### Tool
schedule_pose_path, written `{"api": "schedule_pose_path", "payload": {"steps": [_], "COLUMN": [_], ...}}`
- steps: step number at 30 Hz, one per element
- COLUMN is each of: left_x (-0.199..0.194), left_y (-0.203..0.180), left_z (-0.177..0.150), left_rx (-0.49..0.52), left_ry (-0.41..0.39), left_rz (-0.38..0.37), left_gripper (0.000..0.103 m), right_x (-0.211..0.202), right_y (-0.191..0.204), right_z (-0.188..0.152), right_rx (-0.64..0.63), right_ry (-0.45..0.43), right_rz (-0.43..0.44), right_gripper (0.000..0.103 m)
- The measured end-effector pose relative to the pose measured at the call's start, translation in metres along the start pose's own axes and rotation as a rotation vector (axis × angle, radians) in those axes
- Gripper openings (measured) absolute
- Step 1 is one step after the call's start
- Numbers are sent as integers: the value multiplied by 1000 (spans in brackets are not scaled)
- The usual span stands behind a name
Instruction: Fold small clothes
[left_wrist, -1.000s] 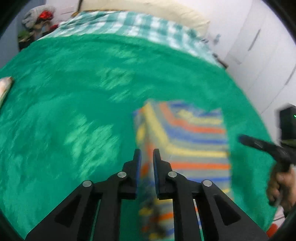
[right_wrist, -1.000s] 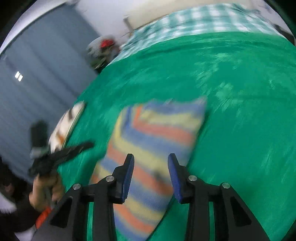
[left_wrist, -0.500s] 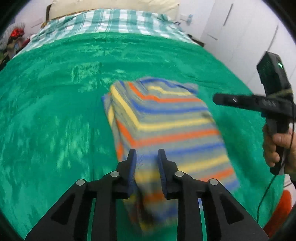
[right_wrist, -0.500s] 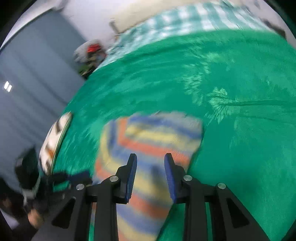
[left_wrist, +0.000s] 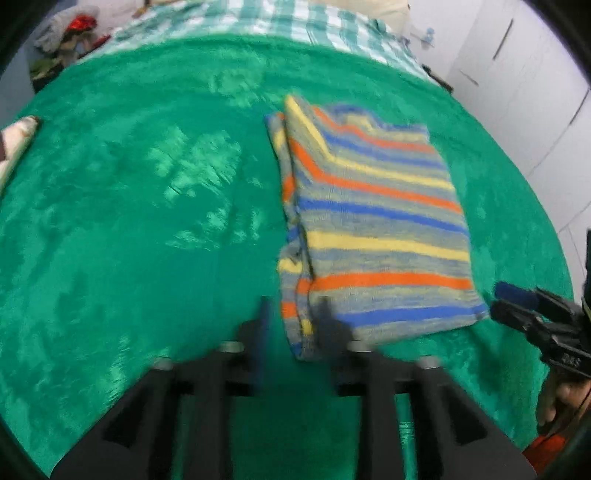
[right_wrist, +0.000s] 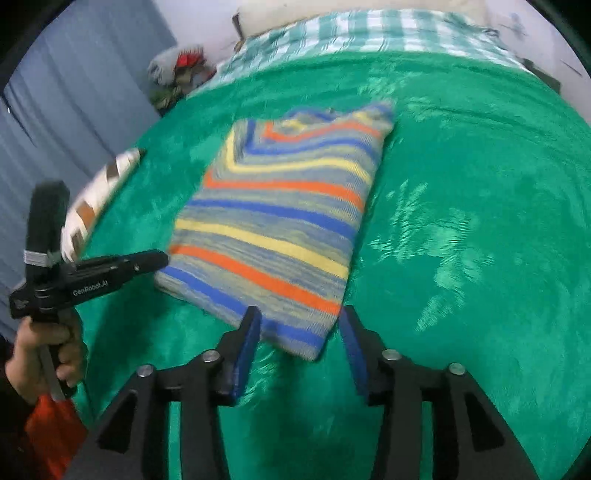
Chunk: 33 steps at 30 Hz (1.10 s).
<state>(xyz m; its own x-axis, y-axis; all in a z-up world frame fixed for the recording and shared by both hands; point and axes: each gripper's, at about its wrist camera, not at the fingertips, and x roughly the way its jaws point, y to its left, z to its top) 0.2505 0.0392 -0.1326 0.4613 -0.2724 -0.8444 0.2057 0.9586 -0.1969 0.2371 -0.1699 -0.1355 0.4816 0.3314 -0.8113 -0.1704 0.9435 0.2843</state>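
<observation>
A folded striped knit garment (left_wrist: 373, 229), blue, yellow, orange and grey, lies flat on the green blanket (left_wrist: 129, 221); it also shows in the right wrist view (right_wrist: 284, 221). My left gripper (left_wrist: 293, 314) is open and empty, blurred, just short of the garment's near left corner. My right gripper (right_wrist: 299, 325) is open and empty, its jaws either side of the garment's near corner, not touching it. The right gripper also appears in the left wrist view (left_wrist: 517, 306), and the left gripper in the right wrist view (right_wrist: 162, 260).
The green blanket covers a bed with a checked sheet (left_wrist: 280, 18) at the far end. A patterned pillow (right_wrist: 99, 192) lies at the left edge. Clutter (right_wrist: 177, 74) sits by the grey curtain. White cupboards (left_wrist: 517, 74) stand on the right.
Both grippers have let go of the garment, opened and drawn back from it. The garment has come to rest flat on the blanket.
</observation>
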Motion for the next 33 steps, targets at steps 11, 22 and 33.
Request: {"api": "schedule_pose_path", "payload": {"steps": [11, 22, 33], "left_x": [-36, -42, 15], "left_y": [3, 5, 64], "left_z": [7, 8, 63], "left_rx": [-32, -12, -228], "left_ry": [-73, -75, 26], "left_rz": [135, 190, -218], "left_gripper": [83, 83, 87], "right_x": [-52, -59, -47], "right_y": [-8, -9, -63], "right_z": [-53, -76, -7], "right_rx": [91, 139, 288], "right_ry": [-32, -13, -76], "right_rz": [-51, -57, 121], "right_gripper": [77, 77, 77]}}
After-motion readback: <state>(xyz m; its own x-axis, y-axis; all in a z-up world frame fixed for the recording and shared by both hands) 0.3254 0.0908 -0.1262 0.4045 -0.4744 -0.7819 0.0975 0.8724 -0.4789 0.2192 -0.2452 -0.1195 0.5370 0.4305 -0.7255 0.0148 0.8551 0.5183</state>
